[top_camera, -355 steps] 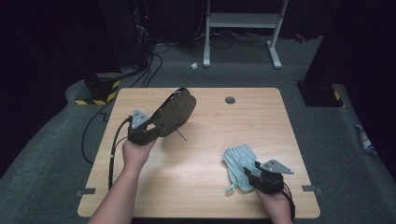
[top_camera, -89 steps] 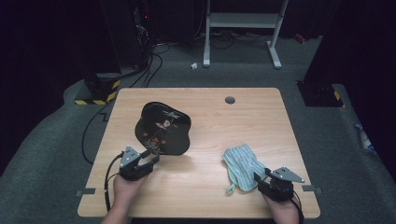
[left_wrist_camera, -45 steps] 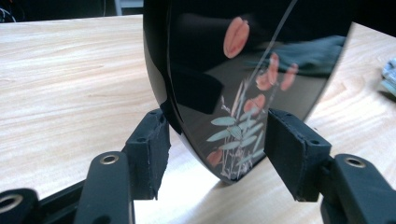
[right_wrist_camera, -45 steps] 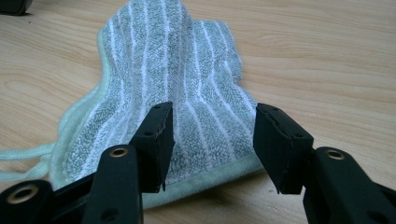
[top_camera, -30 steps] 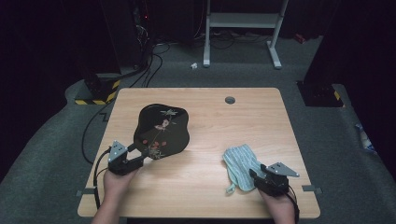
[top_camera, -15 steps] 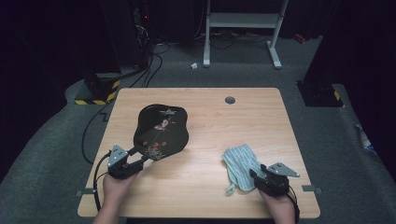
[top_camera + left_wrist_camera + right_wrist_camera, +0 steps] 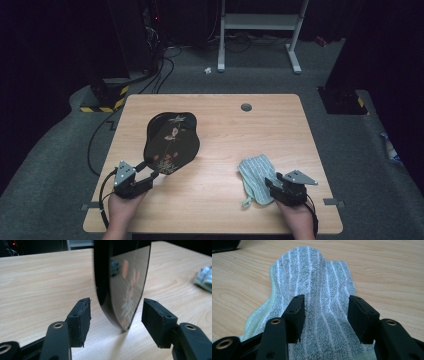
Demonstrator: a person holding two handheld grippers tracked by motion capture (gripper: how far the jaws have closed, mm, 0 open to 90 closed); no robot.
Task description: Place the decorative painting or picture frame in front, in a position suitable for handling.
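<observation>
A black lacquer tray [image 7: 170, 140] with pink flowers stands at the table's left. In the left gripper view the tray [image 7: 125, 277] rises steeply from its near rim on the wood. My left gripper [image 7: 151, 175] [image 7: 116, 307] straddles that rim. Its jaws have just been opening, and a gap shows on both sides of the tray. A green-and-white striped cloth [image 7: 255, 170] [image 7: 312, 270] lies crumpled at the front right. My right gripper [image 7: 270, 181] [image 7: 325, 300] rests on the cloth's near end, open, with a ridge of cloth running between the pads.
The wooden table [image 7: 220, 120] has a round cable hole [image 7: 245, 107] near its far edge. Beyond it on the dark floor are cables, a yellow-and-black striped block [image 7: 102, 102] and a white desk frame [image 7: 260, 22]. Bare wood lies between tray and cloth.
My left gripper has slipped a little toward the table's front edge. The tray, the cloth and the right gripper stay where they were.
</observation>
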